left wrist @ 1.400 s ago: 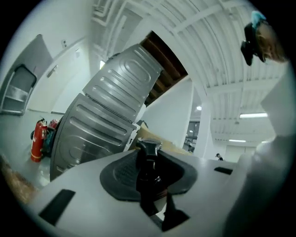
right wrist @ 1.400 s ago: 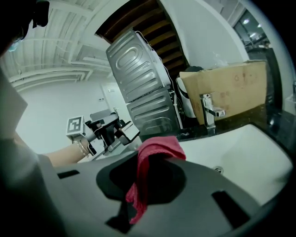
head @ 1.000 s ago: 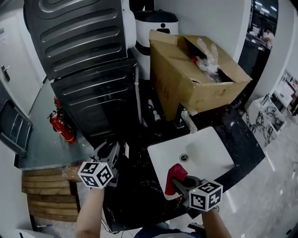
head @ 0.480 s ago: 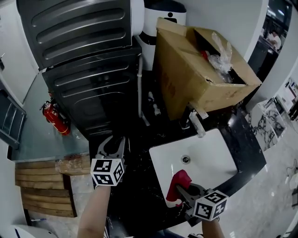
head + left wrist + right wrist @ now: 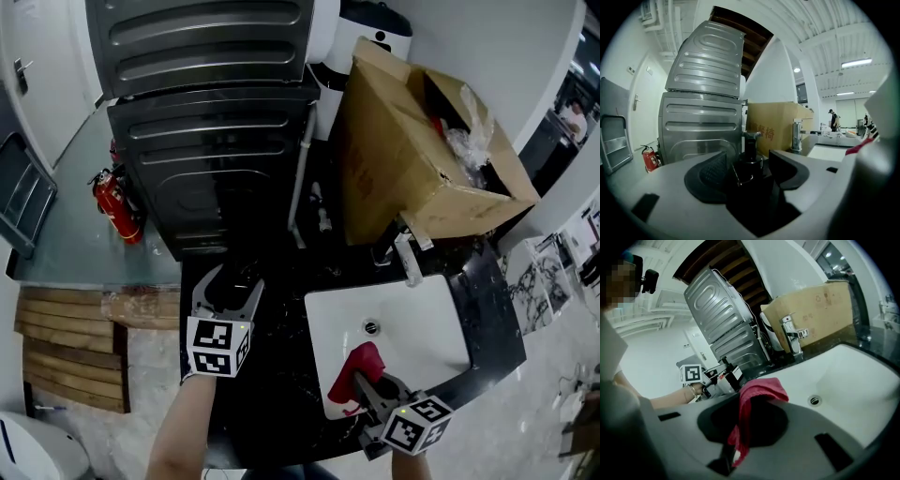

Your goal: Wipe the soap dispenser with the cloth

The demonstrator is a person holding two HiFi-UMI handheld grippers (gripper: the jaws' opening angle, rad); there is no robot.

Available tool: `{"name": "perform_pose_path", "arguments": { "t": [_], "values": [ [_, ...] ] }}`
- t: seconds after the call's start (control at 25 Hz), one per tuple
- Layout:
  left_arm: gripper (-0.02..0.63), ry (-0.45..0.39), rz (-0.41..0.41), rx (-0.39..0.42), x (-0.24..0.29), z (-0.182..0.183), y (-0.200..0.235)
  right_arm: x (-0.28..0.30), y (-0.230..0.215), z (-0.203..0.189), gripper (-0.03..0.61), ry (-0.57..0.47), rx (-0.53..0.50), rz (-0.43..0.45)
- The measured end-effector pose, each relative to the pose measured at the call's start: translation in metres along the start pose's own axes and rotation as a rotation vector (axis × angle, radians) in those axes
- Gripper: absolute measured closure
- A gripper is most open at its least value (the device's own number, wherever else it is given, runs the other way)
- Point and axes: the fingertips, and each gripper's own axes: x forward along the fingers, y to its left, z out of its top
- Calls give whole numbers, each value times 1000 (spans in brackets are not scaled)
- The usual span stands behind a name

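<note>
Sink (image 5: 427, 323): white basin set in a black counter (image 5: 281, 398). Every place below is given from it.

Left gripper (image 5: 232, 283): over the counter, just left of the sink's left rim. Jaws spread wide. Left gripper view: a black soap dispenser (image 5: 749, 158) stands upright between them, pump head on top. Dark rubber pads (image 5: 711, 171) sit close on either side of the bottle. Cannot tell whether they touch it. From the head view the dispenser is black on black and hard to pick out.

Right gripper (image 5: 366, 382): at the sink's near-left corner, over the rim. Jaws pinched tight on a red cloth (image 5: 354, 371). Right gripper view: the cloth (image 5: 758, 393) bunches up above the jaws and a strip of it hangs down between them. Cloth and dispenser are apart, the sink's left rim between them.

Faucet (image 5: 410, 262): chrome, at the far edge of the sink.

Cardboard box (image 5: 398, 164): open and tilted, right behind the faucet, with clear plastic and something red inside.

Grey ribbed metal machine (image 5: 216, 131): beyond the sink to the far left, past the dispenser.

Fire extinguisher (image 5: 118, 208): red, on the floor well left of the sink, beside that machine.

Wooden boards (image 5: 66, 352): stacked on the floor, far left of the sink.
</note>
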Motion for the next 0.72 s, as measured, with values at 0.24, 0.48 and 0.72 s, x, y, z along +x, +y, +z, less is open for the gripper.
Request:
{"name": "perform_pose_path", "arguments": {
  "t": [0.24, 0.48, 0.72],
  "values": [
    [339, -37, 56, -78, -56, -7, -3, -12, 4, 9, 531, -74, -49, 14],
    [593, -124, 185, -135, -139, 5, -12, -38, 23, 10, 529, -62, -159, 83],
    [600, -196, 225, -124, -215, 22, -57, -78, 34, 16, 529, -152, -257, 58]
  ]
}}
